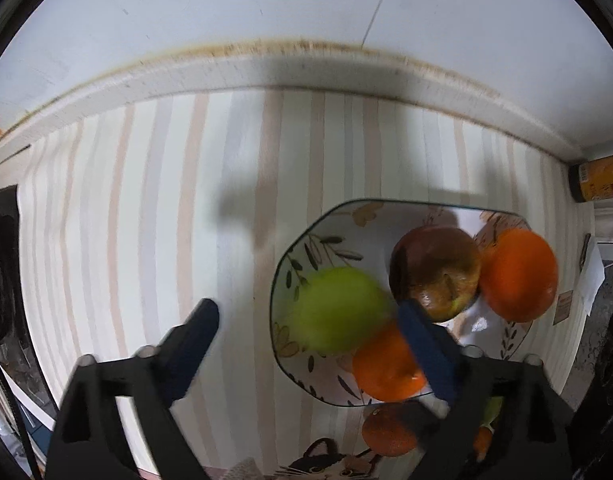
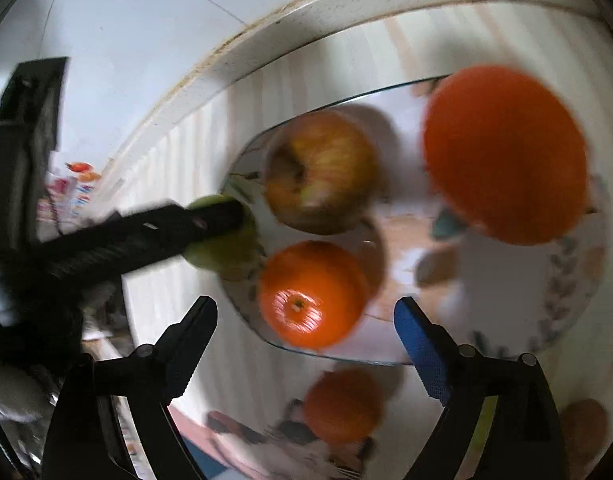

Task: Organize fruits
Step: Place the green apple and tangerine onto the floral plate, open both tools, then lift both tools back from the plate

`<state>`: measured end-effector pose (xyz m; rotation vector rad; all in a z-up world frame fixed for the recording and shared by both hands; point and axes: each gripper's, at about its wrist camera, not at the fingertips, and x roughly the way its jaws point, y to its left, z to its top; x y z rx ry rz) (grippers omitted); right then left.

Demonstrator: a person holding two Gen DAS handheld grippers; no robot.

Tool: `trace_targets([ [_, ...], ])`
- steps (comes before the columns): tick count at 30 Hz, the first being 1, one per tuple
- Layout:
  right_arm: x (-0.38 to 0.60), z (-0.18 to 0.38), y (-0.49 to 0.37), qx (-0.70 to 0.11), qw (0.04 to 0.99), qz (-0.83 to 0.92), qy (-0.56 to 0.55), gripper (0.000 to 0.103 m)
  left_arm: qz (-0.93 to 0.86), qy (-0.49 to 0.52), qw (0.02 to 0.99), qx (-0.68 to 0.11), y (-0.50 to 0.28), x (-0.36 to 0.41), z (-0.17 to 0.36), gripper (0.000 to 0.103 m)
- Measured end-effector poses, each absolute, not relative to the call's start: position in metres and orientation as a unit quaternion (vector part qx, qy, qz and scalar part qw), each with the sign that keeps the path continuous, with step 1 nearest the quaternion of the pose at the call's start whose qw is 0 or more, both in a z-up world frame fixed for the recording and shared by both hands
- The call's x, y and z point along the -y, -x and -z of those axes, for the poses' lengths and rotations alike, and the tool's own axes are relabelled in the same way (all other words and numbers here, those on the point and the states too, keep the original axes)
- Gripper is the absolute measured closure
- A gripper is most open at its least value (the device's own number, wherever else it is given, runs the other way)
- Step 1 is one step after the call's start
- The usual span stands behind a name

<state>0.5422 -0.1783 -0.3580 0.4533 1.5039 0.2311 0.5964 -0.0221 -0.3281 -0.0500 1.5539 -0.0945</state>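
A patterned plate (image 1: 306,248) (image 2: 506,320) on the striped tablecloth holds a red-brown apple (image 1: 434,272) (image 2: 320,170), a large orange (image 1: 520,276) (image 2: 506,152), a smaller orange (image 1: 386,368) (image 2: 310,294) and a green apple (image 1: 338,308) (image 2: 222,248). My left gripper (image 1: 308,344) is open just above the green apple, which is blurred and lies at the plate's left edge. It shows in the right wrist view as a dark finger (image 2: 166,228) over the green apple. My right gripper (image 2: 306,344) is open and empty above the plate's near edge.
Another orange (image 1: 388,430) (image 2: 342,404) lies on the cloth in front of the plate, with a brown fruit (image 2: 582,428) to its right. A yellow canister (image 1: 598,180) stands at the right. The raised counter edge (image 1: 266,68) and wall lie behind.
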Motion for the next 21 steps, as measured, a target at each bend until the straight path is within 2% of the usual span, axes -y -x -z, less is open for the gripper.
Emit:
trace_targets([
  [10, 0.216, 0.314, -0.511, -0.648, 0.754, -0.015, -0.11, 0.009, 0.022, 0.011, 0.755, -0.656, -0.551, 0.013, 0.279, 0.01],
  [21, 0.229, 0.255, -0.454, -0.603, 0.796, -0.002, -0.051, 0.009, 0.026, 0.0, 0.807, -0.59, -0.459, 0.027, 0.228, 0.01],
])
